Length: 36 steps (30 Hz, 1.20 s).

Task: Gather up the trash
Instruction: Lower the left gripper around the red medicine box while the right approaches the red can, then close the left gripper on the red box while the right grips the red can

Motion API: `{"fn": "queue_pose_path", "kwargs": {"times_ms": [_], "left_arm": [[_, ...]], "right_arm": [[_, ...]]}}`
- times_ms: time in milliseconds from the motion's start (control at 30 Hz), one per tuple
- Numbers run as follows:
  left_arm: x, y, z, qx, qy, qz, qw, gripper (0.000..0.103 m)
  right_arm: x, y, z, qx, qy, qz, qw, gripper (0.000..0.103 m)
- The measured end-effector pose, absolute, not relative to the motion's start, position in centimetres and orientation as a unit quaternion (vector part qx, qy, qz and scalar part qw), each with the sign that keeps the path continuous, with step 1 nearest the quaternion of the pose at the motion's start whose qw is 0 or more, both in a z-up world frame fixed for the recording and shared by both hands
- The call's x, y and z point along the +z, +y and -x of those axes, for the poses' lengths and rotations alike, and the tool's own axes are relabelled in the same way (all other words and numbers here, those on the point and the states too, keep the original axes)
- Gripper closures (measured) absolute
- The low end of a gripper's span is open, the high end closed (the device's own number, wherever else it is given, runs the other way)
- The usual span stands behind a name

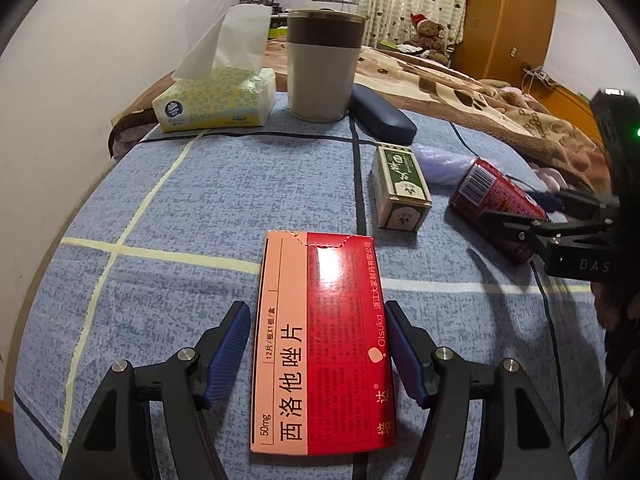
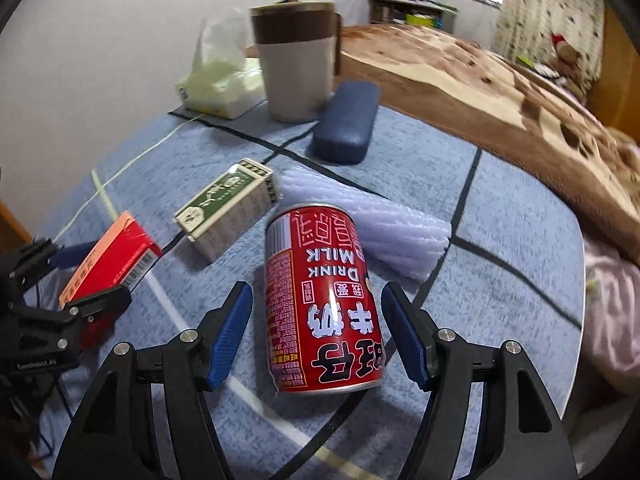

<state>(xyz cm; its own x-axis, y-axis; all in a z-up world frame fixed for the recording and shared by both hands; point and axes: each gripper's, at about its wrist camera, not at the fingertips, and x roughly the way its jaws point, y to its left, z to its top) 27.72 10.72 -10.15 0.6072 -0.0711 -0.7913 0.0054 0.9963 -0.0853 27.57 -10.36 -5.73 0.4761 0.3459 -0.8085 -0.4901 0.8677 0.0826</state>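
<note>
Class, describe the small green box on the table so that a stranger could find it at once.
Start at the table with the blue checked cloth. Near its middle, between the red medicine box and the tipped red milk can, lies the green box. It alone is green and cream, and smaller than its red neighbours.

Your red-and-pink medicine box (image 1: 320, 340) lies flat on the blue checked cloth, torn flap at the far end. Your red milk can (image 2: 322, 300) lies on its side against a pale corrugated foam sleeve (image 2: 384, 224). Green-and-cream small carton (image 2: 228, 206) flat between them.
</note>
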Motion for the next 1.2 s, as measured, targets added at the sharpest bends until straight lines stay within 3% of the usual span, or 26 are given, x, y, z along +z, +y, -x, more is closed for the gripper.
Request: {"fn": "queue_pose_path", "kwargs": {"times_ms": [100, 167, 1200], "left_arm": [[-10.2, 10.8, -27.9, -0.021, 0.443, 0.040, 0.896, 0.036], [-10.1, 10.6, -27.8, -0.023, 0.442, 0.037, 0.896, 0.041], [-3.0, 4.9, -21.3, -0.082, 0.373, 0.026, 0.924, 0.041]], "right_arm": [[-5.8, -10.5, -27.3, 0.241, 0.449, 0.073, 0.857, 0.045], [-5.7, -10.6, -27.2, 0.235, 0.449, 0.071, 0.859, 0.045], [0.1, -15.7, -18.6, 0.190, 0.362, 0.022, 0.912, 0.047]]}}
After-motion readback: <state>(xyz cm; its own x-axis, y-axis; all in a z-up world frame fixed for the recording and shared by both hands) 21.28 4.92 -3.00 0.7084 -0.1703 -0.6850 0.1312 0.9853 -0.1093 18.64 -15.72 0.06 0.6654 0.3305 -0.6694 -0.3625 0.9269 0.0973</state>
